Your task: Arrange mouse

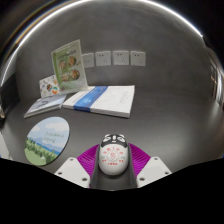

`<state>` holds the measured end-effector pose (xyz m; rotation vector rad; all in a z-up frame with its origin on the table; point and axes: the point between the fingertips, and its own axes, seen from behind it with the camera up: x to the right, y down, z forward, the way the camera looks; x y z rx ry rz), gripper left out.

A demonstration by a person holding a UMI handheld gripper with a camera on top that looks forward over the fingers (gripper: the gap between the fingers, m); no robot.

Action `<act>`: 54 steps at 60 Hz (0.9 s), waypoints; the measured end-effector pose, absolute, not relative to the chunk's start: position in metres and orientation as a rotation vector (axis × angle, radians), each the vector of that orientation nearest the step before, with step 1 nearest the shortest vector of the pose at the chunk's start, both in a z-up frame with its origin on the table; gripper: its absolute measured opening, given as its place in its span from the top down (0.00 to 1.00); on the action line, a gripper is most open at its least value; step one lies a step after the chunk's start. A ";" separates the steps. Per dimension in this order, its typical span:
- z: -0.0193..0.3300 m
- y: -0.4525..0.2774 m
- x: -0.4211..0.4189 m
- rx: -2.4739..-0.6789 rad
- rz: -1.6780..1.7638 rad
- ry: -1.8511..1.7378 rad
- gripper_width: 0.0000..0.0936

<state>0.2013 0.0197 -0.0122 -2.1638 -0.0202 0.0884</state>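
Observation:
A white mouse (111, 155) with red print on its back and a black front with white buttons sits between my two fingers. The purple pads (90, 156) press against both of its sides. My gripper (112, 160) is shut on the mouse and holds it above the grey table (160, 125). The underside of the mouse is hidden, so I cannot tell whether it touches the table.
A round mouse mat (46, 138) with a landscape picture lies to the left of the fingers. Beyond it lie several books (100, 99), one standing with a green cover (70, 64). White wall sockets (112, 58) are on the wall behind.

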 end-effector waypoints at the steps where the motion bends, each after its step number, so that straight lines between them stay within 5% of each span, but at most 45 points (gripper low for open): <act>1: -0.011 0.020 0.202 -2.159 0.096 -0.009 0.47; 12: 0.018 0.014 0.216 -2.087 0.029 0.102 0.55; 26: 0.110 0.022 0.069 -1.933 0.153 -0.011 0.55; 44: 0.004 0.040 -0.051 -2.133 0.069 -0.073 0.55; 54: -0.006 0.044 -0.048 -2.157 0.060 -0.022 0.47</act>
